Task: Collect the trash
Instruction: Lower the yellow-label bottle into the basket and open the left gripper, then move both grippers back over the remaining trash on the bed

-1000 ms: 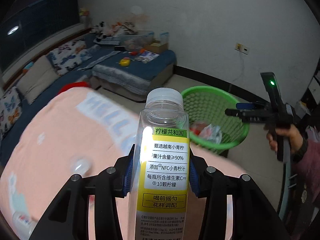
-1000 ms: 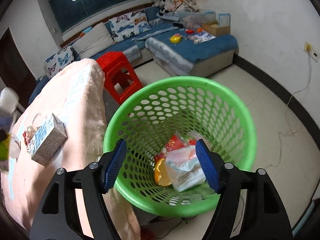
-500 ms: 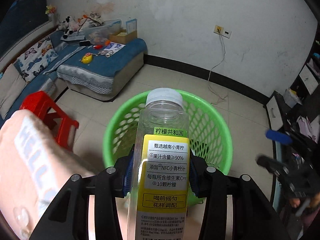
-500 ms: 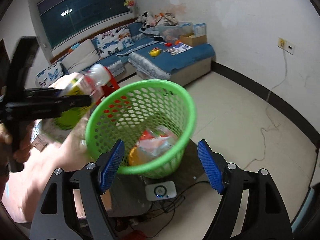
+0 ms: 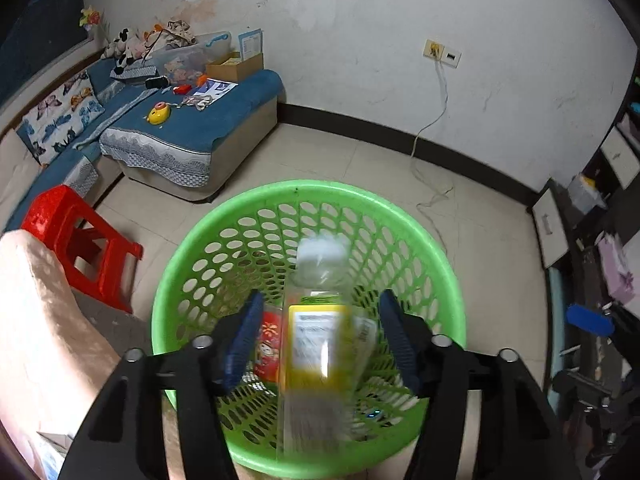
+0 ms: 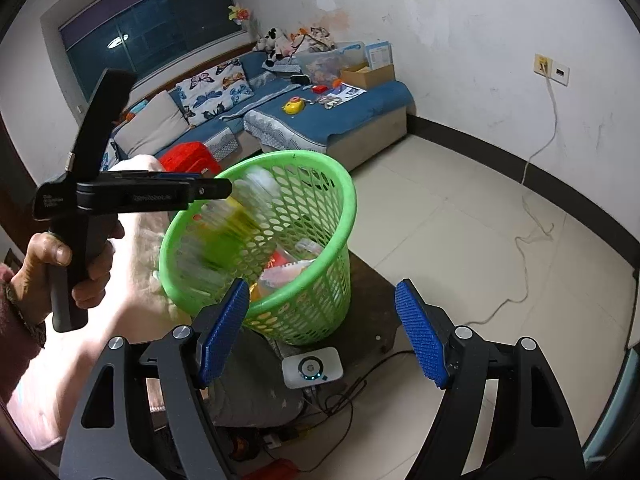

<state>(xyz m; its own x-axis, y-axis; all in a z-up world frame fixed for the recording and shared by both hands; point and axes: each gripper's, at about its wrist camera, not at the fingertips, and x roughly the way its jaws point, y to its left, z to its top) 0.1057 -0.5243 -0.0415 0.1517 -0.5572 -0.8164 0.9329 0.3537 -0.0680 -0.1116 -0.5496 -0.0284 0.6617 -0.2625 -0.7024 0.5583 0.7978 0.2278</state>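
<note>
The left tongs stand spread wide above the green basket, and the blurred bottle with its yellow label hangs between the blue pads without touching either, its white cap pointing toward the far rim. The right tongs are also wide apart and grip nothing, held near the basket's side. Wrappers lie in the basket, which sits beside a pink-covered table.

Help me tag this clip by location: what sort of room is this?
Most likely a home living room: a blue corner sofa with butterfly cushions, stuffed toys heaped in its corner, and a red plastic stool on the tiled floor.
</note>
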